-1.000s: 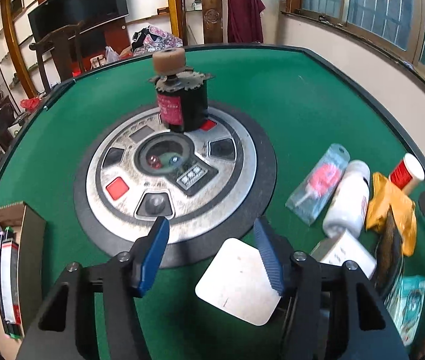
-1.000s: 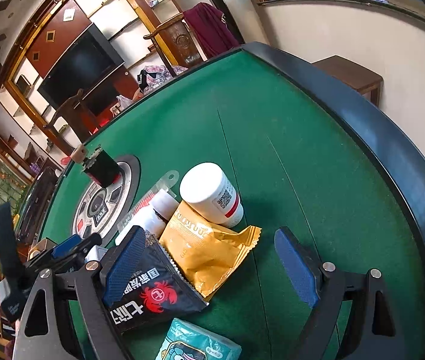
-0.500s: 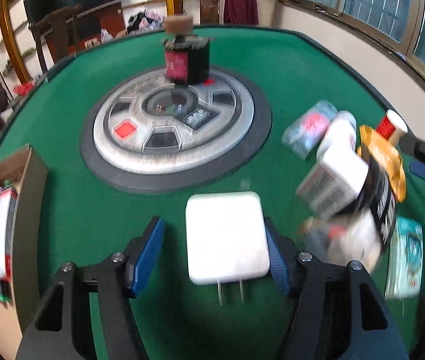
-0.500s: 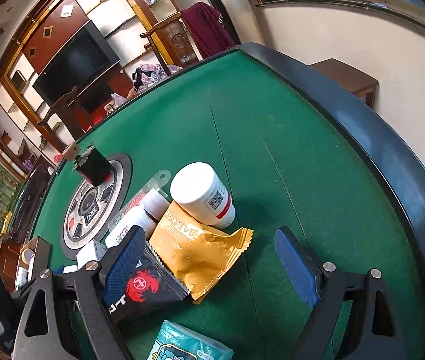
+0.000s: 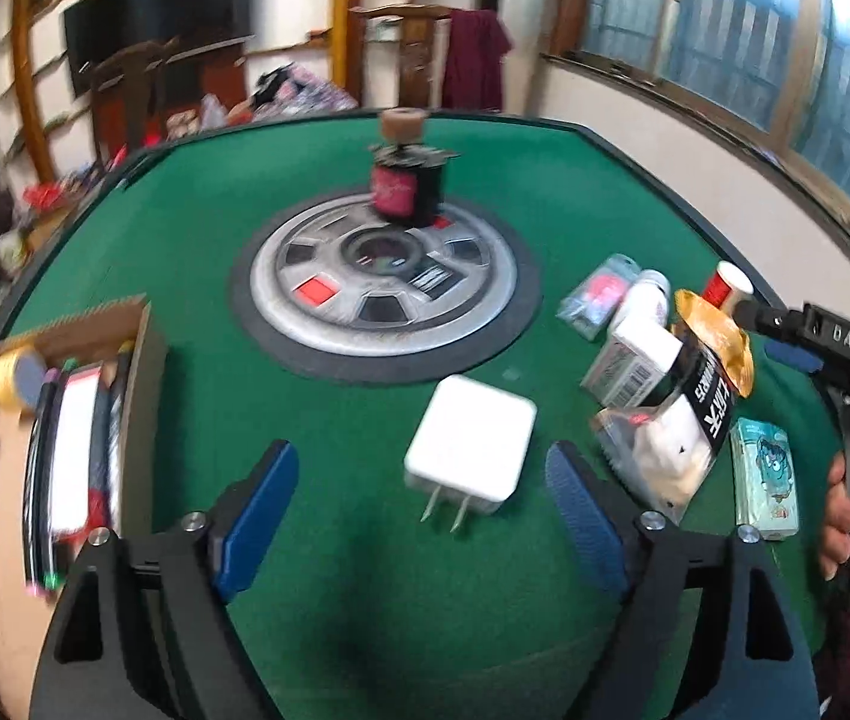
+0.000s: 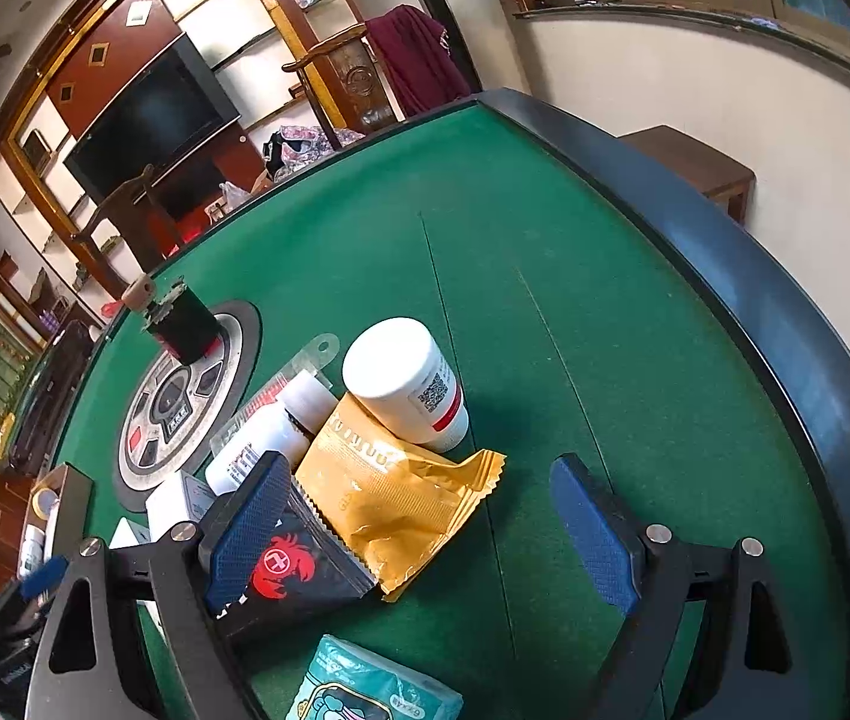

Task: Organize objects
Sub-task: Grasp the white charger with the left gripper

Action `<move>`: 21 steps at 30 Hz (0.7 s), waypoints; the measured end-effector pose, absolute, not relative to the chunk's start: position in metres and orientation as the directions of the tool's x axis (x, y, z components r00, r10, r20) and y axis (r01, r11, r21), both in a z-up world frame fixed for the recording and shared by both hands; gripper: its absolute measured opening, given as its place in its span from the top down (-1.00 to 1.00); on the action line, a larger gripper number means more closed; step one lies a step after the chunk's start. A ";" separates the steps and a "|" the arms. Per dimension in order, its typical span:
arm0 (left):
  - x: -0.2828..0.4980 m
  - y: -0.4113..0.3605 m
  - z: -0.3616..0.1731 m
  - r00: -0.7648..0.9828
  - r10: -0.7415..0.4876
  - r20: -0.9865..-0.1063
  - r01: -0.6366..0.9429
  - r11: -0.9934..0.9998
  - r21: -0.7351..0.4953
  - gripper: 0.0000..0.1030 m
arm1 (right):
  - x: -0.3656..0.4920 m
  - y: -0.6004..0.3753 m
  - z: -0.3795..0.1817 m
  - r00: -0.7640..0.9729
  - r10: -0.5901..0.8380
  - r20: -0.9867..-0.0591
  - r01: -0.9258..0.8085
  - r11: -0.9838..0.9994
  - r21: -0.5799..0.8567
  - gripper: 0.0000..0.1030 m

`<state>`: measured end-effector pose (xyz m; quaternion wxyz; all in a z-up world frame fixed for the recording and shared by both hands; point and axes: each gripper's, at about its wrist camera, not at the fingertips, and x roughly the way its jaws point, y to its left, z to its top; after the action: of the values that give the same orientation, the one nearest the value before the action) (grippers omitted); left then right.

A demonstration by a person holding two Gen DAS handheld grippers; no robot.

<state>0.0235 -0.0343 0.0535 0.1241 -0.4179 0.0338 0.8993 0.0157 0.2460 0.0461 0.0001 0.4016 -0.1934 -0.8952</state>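
Left gripper (image 5: 422, 504) opening wider than a second ago around white charger (image 5: 471, 456), untouched, right of cardboard box (image 5: 125, 324): approach for boxing, judging; right gripper (image 6: 419, 531) wide, empty.

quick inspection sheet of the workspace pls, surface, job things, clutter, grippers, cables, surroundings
surface: green felt table with a dark rim; round metal console set in its middle.
job's things: white charger lying flat, prongs toward the camera; cardboard box at the left edge, already holding pens and a tape roll.
clutter: heap on the right: white bottle, yellow packet, black packet, tissue pack, small carton; a dark jar stands on the console.
grippers: left gripper jaws opening, charger just beyond the tips, untouched; right gripper open, over the packets, nothing gripped.
cables: nothing seen.
surroundings: television, wooden shelves, chair with a maroon garment, windows.
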 end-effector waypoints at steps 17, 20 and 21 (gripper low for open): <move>0.007 0.000 0.025 -0.543 0.188 -0.818 -0.329 -0.944 0.001 0.16 | 0.015 0.243 0.047 -0.680 -0.139 -0.719 -0.142 -0.938 0.316 -0.78; 0.013 -0.018 0.029 -0.539 0.214 -0.815 -0.289 -0.955 -0.059 0.16 | 0.015 0.243 0.046 -0.679 -0.133 -0.722 -0.147 -0.939 0.311 -0.78; 0.016 -0.024 0.031 -0.536 0.230 -0.812 -0.278 -0.957 -0.088 0.16 | 0.014 0.243 0.046 -0.679 -0.130 -0.722 -0.149 -0.940 0.309 -0.78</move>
<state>0.0161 -0.0241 0.0307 0.1449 -0.4592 0.0259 0.8760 0.0145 0.2432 0.0460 -0.0052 0.4003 -0.1738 -0.8997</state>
